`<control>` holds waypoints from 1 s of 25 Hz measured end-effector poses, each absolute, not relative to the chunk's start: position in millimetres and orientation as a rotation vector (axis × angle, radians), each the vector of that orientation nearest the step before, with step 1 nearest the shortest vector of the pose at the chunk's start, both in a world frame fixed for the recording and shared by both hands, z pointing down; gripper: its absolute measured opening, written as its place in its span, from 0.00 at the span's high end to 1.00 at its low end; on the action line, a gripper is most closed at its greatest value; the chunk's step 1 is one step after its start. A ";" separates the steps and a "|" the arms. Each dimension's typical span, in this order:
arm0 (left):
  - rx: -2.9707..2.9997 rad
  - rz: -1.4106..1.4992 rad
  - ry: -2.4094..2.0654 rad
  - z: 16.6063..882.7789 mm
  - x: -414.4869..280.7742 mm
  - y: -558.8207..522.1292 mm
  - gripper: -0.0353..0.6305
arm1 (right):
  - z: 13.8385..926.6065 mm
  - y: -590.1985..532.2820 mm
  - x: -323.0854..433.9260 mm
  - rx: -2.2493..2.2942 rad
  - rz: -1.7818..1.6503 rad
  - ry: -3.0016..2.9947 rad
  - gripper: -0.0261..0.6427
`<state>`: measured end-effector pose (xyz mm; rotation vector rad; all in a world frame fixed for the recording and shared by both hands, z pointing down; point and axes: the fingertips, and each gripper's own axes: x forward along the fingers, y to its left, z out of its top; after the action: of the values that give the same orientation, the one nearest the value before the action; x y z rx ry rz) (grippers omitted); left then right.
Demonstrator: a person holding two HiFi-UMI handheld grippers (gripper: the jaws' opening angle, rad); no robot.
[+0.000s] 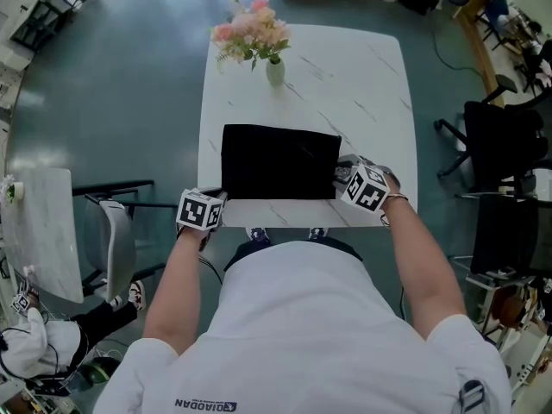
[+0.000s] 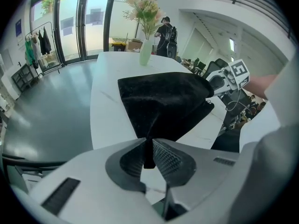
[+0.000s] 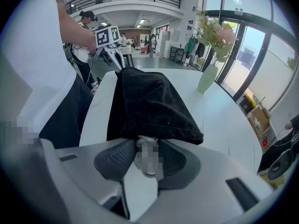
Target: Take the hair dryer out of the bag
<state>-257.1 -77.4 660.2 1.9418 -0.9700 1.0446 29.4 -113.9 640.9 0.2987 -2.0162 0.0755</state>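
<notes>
The hair dryer (image 3: 145, 140) shows only as a small pale rounded piece poking from the open end of the bag (image 1: 280, 162). The rest is inside, and a blurred patch covers part of what sticks out, so its own long axis cannot be told. The bag is black, soft and slightly fuzzy, and it bulges in the middle. It lies near the front edge of the white marbled table (image 1: 362, 84). In the head view its long side runs from 9 o'clock to 3 o'clock and its mouth is at the 3 o'clock end. The right gripper (image 3: 147, 157) is at that end, its jaws closed on the pale piece, which points out of the bag toward it. The left gripper (image 2: 148, 153) is at the bag's 8 o'clock corner, jaws nearly together and pinching a fold of black fabric. A vase (image 1: 275, 71) of pink flowers stands at 12 o'clock from the bag, well apart from it.
</notes>
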 end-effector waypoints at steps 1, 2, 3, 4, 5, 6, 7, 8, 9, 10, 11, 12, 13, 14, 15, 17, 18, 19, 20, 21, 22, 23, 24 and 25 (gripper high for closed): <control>1.938 1.039 -0.971 661.2 -256.7 -77.2 0.87 | 640.5 -113.5 29.8 0.295 0.071 -2.015 0.72; 1.934 1.036 -0.973 661.7 -256.8 -77.3 0.87 | 640.0 -113.4 30.3 0.292 0.064 -2.013 0.72; 1.930 1.036 -0.979 661.7 -257.7 -77.8 0.87 | 639.6 -114.1 31.3 0.291 0.054 -2.008 0.72; 1.926 1.039 -0.989 661.3 -259.5 -78.7 0.87 | 639.7 -115.7 33.6 0.291 0.042 -1.999 0.72; 1.921 1.040 -0.999 661.0 -261.8 -79.6 0.88 | 640.5 -117.9 37.6 0.294 0.033 -1.986 0.72; 1.916 1.036 -1.005 660.8 -263.7 -80.2 0.88 | 641.5 -120.1 43.0 0.298 0.030 -1.972 0.72; 1.909 1.025 -1.004 661.1 -264.8 -80.1 0.88 | 642.5 -121.7 48.8 0.301 0.032 -1.960 0.72; 1.903 1.013 -0.998 661.9 -265.2 -79.3 0.88 | 643.6 -122.5 54.0 0.302 0.036 -1.952 0.72; 1.898 1.003 -0.989 663.3 -265.0 -78.1 0.88 | 644.7 -123.1 58.0 0.301 0.038 -1.948 0.72; 1.895 0.997 -0.979 664.6 -264.3 -76.8 0.88 | 645.7 -123.6 60.8 0.302 0.037 -1.946 0.72; 1.895 0.994 -0.972 665.2 -263.6 -75.2 0.88 | 646.7 -124.0 62.8 0.303 0.034 -1.945 0.72; 1.895 0.994 -0.967 665.0 -263.1 -73.1 0.88 | 647.3 -124.1 64.3 0.304 0.031 -1.943 0.72; 1.894 0.996 -0.962 664.2 -262.8 -70.1 0.88 | 647.3 -123.7 65.3 0.305 0.028 -1.942 0.72; 1.892 1.000 -0.957 663.1 -262.7 -66.2 0.88 | 646.7 -123.2 65.9 0.303 0.026 -1.942 0.72; 1.890 1.006 -0.952 662.0 -263.1 -61.9 0.88 | 646.0 -122.8 65.9 0.300 0.023 -1.944 0.72; 1.883 1.021 -0.950 661.5 -267.1 -54.0 0.88 | 645.7 -123.0 64.0 0.288 0.015 -1.949 0.72; 1.877 1.025 -0.952 662.2 -270.7 -50.9 0.88 | 646.3 -123.5 62.6 0.279 0.011 -1.949 0.72; 1.868 1.026 -0.959 663.1 -274.6 -48.4 0.88 | 646.9 -123.8 61.5 0.269 0.006 -1.948 0.72; 1.857 1.022 -0.970 663.4 -278.5 -46.7 0.88 | 647.1 -123.5 61.0 0.260 0.002 -1.944 0.72; 1.846 1.017 -0.984 663.0 -282.3 -45.9 0.88 | 647.2 -122.6 61.1 0.251 -0.001 -1.940 0.72; 1.835 1.010 -0.998 662.5 -285.7 -45.4 0.88 | 647.4 -121.4 61.6 0.244 -0.003 -1.936 0.72; 1.826 1.003 -1.006 662.4 -288.1 -45.0 0.88 | 648.2 -120.0 62.4 0.239 -0.005 -1.932 0.72; 1.821 0.998 -1.008 663.0 -289.4 -44.3 0.88 | 649.7 -118.9 63.5 0.237 -0.005 -1.929 0.72; 1.821 0.996 -1.002 664.1 -289.6 -43.3 0.88 | 651.8 -118.2 65.4 0.238 -0.002 -1.925 0.72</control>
<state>-289.6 -43.3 664.1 1.8213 -1.0019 0.9957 65.4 -118.2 651.8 0.2378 -1.9251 -0.0023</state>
